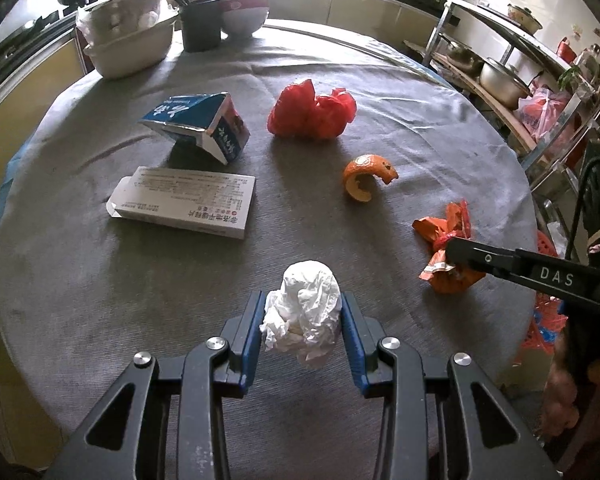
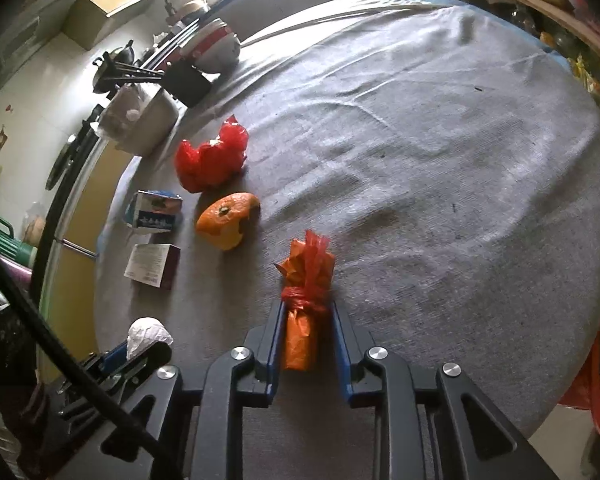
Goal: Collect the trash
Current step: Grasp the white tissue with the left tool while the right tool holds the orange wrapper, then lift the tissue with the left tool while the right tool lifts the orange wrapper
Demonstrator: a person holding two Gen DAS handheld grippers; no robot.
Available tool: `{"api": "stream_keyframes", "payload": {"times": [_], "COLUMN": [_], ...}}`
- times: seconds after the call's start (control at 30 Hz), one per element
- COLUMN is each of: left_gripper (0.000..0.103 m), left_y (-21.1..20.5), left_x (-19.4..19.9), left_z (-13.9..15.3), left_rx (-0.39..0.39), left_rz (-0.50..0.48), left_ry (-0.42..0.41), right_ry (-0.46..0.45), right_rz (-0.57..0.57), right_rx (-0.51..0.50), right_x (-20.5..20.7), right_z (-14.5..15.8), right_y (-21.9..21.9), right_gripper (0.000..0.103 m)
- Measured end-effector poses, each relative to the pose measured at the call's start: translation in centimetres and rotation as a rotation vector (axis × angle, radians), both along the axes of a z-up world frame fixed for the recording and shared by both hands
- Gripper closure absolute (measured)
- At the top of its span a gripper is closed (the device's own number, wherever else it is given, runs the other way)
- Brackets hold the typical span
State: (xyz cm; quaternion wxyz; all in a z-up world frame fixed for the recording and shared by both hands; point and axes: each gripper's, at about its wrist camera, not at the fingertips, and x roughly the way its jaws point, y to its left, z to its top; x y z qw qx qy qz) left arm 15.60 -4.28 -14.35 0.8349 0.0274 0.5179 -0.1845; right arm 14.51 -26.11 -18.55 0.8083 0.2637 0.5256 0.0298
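Note:
My left gripper is shut on a crumpled white tissue, held just above the grey tablecloth. My right gripper is shut on an orange wrapper tied with red plastic; it also shows in the left wrist view. On the cloth lie an orange peel, a crumpled red plastic bag, a blue milk carton and a flat white box.
A white tub, a dark chopstick holder and stacked bowls stand at the table's far edge. A metal rack with pots stands right of the table. The left gripper and tissue show in the right wrist view.

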Motion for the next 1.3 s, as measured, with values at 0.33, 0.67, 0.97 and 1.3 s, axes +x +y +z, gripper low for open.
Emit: {"api": "stream_keyframes", "payload": {"times": [0.33, 0.67, 0.97, 1.3], "left_gripper": [0.064, 0.064, 0.064, 0.061], "left_y": [0.2, 0.2, 0.2, 0.4], "left_x": [-0.1, -0.4, -0.2, 0.2], "left_z": [0.2, 1.1, 0.9, 0.1], "left_rx": [0.047, 0.121, 0.16, 0.155], "left_rz": [0.016, 0.028, 0.04, 0.041], "left_ry": [-0.033, -0.103, -0.121, -0.106], "right_ry": [-0.034, -0.083, -0.05, -0.048], "right_rz": [0.058, 0.084, 0.094, 0.087], "right_rx": [-0.018, -0.084, -0.091, -0.076], "right_x": [0.2, -0.5, -0.4, -0.1], "right_z": [0.0, 1.4, 0.4, 0.2], "right_y": [1.2, 2.0, 2.2, 2.2], "right_gripper": [0.079, 0.079, 0.078, 0.077]}}
